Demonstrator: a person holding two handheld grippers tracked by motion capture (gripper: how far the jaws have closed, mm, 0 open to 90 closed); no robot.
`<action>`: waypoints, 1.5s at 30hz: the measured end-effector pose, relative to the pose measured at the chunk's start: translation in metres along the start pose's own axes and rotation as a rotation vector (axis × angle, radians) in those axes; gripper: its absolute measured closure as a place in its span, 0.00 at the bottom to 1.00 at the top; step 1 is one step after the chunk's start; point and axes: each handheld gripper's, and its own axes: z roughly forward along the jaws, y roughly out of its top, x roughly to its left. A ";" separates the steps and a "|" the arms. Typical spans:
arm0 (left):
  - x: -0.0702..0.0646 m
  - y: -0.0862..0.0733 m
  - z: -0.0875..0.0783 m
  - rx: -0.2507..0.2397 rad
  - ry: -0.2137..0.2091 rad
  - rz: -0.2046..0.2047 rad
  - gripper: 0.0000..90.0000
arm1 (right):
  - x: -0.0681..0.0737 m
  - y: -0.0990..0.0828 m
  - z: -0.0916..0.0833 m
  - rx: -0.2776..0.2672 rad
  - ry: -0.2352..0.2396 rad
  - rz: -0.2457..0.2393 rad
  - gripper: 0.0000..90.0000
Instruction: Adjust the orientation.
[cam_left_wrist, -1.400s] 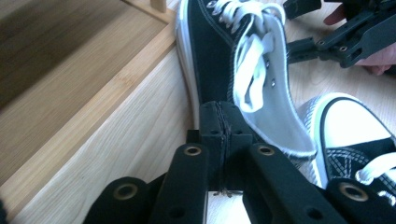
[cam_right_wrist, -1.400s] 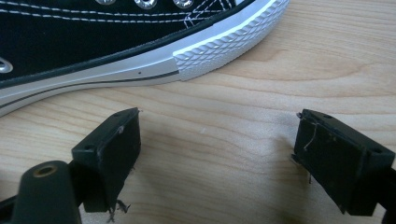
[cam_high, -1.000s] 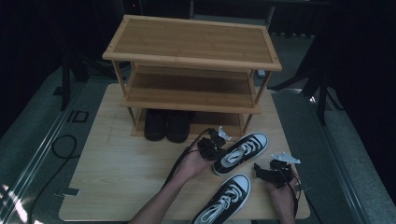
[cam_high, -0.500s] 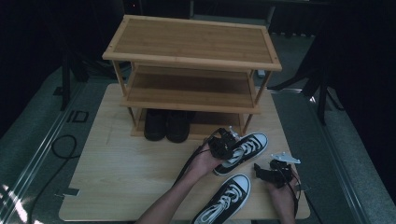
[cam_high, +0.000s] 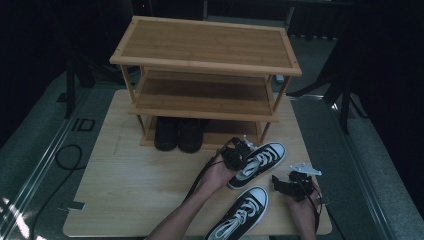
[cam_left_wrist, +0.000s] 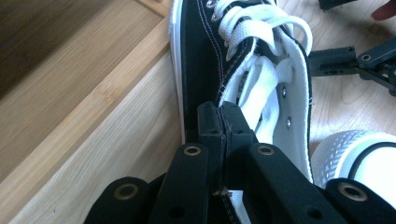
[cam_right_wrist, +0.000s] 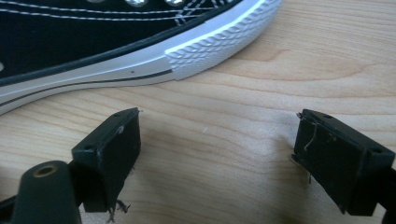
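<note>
The left gripper (cam_left_wrist: 222, 122) was clamped on the black canvas collar of the far sneaker (cam_high: 260, 162), its jaws having just been closing, and the thin cloth was pinched flat between them. That sneaker lay on the counter (cam_high: 125, 200) just in front of the wooden shoe rack (cam_high: 205, 55), toe pointing away to the right, near a pair of black shoes (cam_high: 177, 134) tucked on the rack's bottom shelf. The near sneaker (cam_high: 240, 212) lay closer to the person, just beside the first.

The right gripper (cam_right_wrist: 215, 154) hovered over bare wood with its jaws wide apart and nothing between them, the near sneaker's ribbed rubber toe (cam_right_wrist: 219, 42) just ahead.

A canvas high-top like this was probably light, with a soft upper that folds under a pinch while the rubber sole stays stiff. Held by the collar alone it would likely hang and swing, toe drooping. The collar edge by the eyelets (cam_left_wrist: 283, 93) looked a fair place to grip; the smooth rubber rim seemed likelier to slip.
</note>
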 end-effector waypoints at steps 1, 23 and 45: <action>0.000 -0.002 -0.001 -0.005 0.002 -0.005 0.99 | 0.000 0.000 0.000 0.000 0.000 0.000 0.16; 0.027 -0.073 -0.046 -0.022 0.003 -0.196 0.99 | 0.000 0.000 0.000 0.001 0.001 0.003 0.16; 0.018 -0.093 -0.064 -0.093 -0.083 -0.175 0.85 | 0.003 -0.001 -0.002 0.004 -0.002 0.002 0.16</action>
